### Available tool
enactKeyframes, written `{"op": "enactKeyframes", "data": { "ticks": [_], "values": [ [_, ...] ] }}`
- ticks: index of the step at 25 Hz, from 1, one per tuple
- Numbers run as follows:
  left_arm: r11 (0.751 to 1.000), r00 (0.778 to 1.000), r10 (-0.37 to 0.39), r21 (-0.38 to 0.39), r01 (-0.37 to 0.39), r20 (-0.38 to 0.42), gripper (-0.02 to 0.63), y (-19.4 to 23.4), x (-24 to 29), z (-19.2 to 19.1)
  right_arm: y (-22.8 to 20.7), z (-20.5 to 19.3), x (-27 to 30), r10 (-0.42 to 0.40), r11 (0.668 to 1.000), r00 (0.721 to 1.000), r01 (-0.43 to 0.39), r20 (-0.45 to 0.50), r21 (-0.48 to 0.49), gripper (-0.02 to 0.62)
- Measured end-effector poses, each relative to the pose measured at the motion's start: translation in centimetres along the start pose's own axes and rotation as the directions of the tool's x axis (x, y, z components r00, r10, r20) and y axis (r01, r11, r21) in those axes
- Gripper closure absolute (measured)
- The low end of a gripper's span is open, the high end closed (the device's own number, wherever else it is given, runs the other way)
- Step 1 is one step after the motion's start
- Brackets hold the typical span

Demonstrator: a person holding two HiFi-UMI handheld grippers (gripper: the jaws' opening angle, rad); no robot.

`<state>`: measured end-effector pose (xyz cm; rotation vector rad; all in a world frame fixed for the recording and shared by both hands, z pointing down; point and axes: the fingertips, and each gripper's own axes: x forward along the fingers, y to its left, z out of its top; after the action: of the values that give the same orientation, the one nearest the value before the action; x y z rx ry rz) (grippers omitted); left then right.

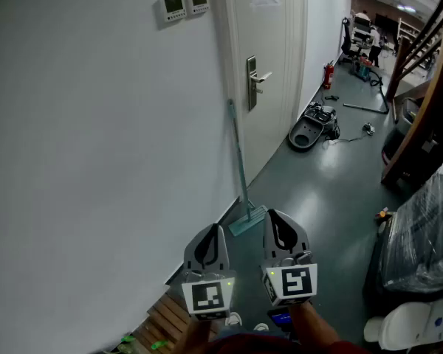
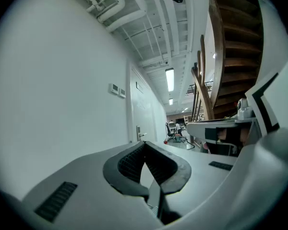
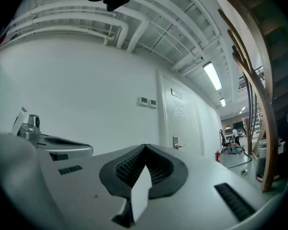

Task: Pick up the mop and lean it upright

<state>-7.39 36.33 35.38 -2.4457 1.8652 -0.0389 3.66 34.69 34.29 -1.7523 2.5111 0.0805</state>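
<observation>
The mop stands upright against the white wall beside the door frame; its thin teal handle (image 1: 237, 153) rises from a flat teal head (image 1: 249, 220) on the grey floor. My left gripper (image 1: 218, 229) and right gripper (image 1: 273, 214) are held side by side, level, just in front of the mop head and apart from it. Both are shut with nothing between the jaws. In the left gripper view the jaws (image 2: 145, 143) meet at their tips. The right gripper view shows its jaws (image 3: 145, 146) closed too. Neither gripper view shows the mop clearly.
A white door with a metal handle (image 1: 255, 80) is just past the mop, and two wall controllers (image 1: 184, 5) hang above. A dark round device (image 1: 310, 129) lies on the floor further on. A wooden staircase (image 1: 421, 65) and plastic-wrapped goods (image 1: 427, 234) fill the right side. Wooden slats (image 1: 166, 319) lie bottom left.
</observation>
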Motion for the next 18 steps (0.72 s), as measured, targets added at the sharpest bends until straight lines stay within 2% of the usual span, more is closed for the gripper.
{"op": "enactKeyframes", "data": {
  "ticks": [10, 18],
  "values": [
    [1.000, 1.000, 0.014, -0.011, -0.014, 0.015, 0.592, 1.9, -1.1, 0.1, 1.8, -0.2, 0.1, 0.000, 1.000, 1.000, 0.000, 0.001, -0.011, 0.578],
    [1.000, 1.000, -0.003, -0.025, 0.003, 0.019, 0.592, 2.4, -1.6, 0.0, 2.2, -0.5, 0.0, -0.025, 1.000, 1.000, 0.025, 0.009, 0.015, 0.578]
  ]
}}
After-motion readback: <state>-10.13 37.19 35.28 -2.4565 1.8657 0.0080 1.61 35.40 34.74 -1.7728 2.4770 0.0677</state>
